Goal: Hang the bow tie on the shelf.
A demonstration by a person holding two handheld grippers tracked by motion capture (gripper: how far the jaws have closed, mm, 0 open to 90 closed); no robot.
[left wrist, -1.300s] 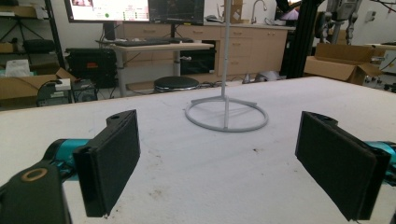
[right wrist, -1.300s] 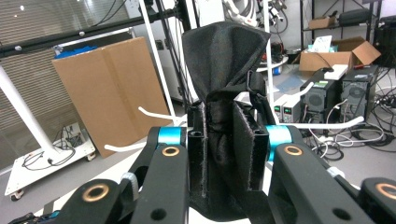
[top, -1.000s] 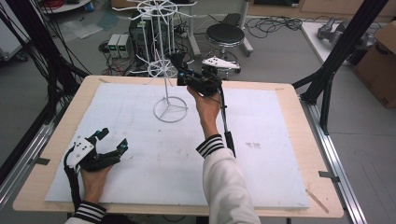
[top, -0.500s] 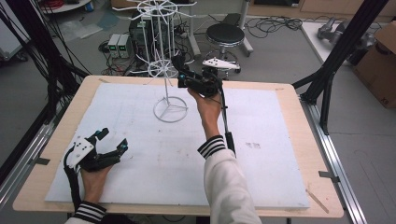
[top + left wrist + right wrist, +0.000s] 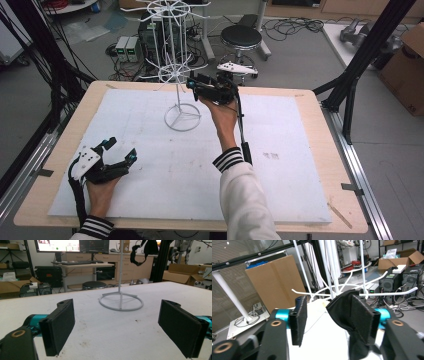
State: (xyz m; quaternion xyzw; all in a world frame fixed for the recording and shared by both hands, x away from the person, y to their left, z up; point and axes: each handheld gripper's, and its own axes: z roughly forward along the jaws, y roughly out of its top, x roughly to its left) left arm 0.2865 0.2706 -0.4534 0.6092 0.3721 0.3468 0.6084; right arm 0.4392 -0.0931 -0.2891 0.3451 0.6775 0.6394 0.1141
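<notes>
On the table, left gripper rested jaws apart; right gripper, jaws apart, black cloth against one pad, by white rack.

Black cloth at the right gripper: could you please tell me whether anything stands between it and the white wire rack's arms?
Nothing visible does. The black cloth lies against one jaw of the right gripper, with the white wire rack just beyond.

Black cloth against one pad of parted tool.
</notes>
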